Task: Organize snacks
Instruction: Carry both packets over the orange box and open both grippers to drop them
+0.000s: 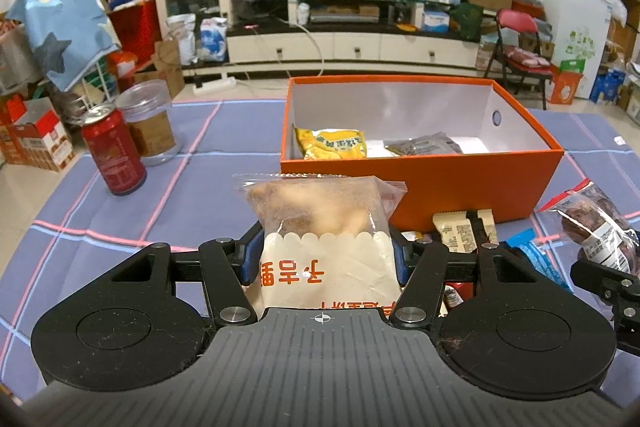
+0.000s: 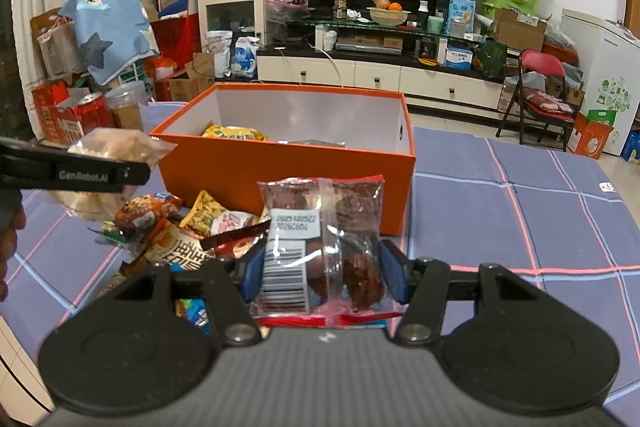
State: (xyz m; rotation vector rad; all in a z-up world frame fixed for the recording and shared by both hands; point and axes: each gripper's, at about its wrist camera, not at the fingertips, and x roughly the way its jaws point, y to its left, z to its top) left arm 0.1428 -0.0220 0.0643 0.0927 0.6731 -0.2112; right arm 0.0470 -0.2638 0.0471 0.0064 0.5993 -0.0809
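My left gripper (image 1: 325,259) is shut on a white-and-clear bread packet (image 1: 326,227), held upright above the table in front of the orange box (image 1: 420,183). My right gripper (image 2: 323,273) is shut on a clear packet of dark red snacks (image 2: 324,231) with a barcode label, also in front of the orange box (image 2: 280,175). Inside the box lie a yellow snack bag (image 1: 332,143) and a dark packet (image 1: 424,147). A heap of loose snack packets (image 2: 188,231) lies on the cloth left of my right gripper. The left gripper's finger (image 2: 80,173) and bread packet (image 2: 120,145) show at the left of the right wrist view.
A red can (image 1: 114,155) and a clear jar (image 1: 150,123) stand at the table's left. The blue checked tablecloth (image 2: 520,219) is bare to the right of the box. A TV stand, shelves and a red folding chair (image 1: 520,47) stand beyond the table.
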